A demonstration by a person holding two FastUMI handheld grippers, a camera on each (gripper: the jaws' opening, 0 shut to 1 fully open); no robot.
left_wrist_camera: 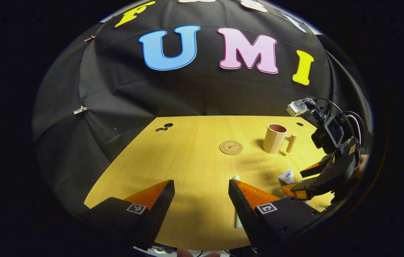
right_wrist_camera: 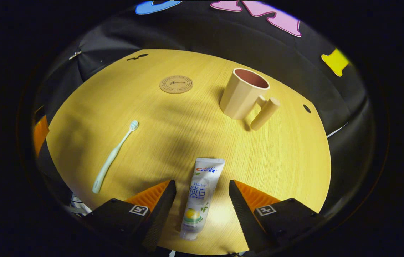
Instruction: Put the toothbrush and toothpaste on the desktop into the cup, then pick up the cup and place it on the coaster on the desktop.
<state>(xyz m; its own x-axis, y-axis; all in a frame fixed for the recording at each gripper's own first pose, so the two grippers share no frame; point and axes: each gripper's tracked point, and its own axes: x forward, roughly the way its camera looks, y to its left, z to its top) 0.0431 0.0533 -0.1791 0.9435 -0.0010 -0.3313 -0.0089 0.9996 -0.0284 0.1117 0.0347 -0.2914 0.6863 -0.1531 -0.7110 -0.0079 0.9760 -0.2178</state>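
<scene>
Desktop (right_wrist_camera: 276,160) of pale wood spreads under both grippers, backed by black cloth.

Cup (right_wrist_camera: 244,93) stands upright toward one o'clock in the right gripper view, its peg-like handle pointing to four o'clock; in the left gripper view the cup (left_wrist_camera: 275,138) sits at about two o'clock.

Toothpaste (right_wrist_camera: 199,194) lies flat at six o'clock in the right gripper view, lengthwise between the spread fingers of the right gripper (right_wrist_camera: 202,194), which do not touch it.

Toothbrush (right_wrist_camera: 113,158) lies at eight o'clock there, bristles toward the coaster, well apart from the tube.

Coaster (right_wrist_camera: 176,84) rests at eleven o'clock, beside the cup and bare.

Left gripper (left_wrist_camera: 201,194) hangs over the desktop's near edge with fingers released and nothing between them; the toothbrush (left_wrist_camera: 236,177) peeks out by its right finger.
</scene>
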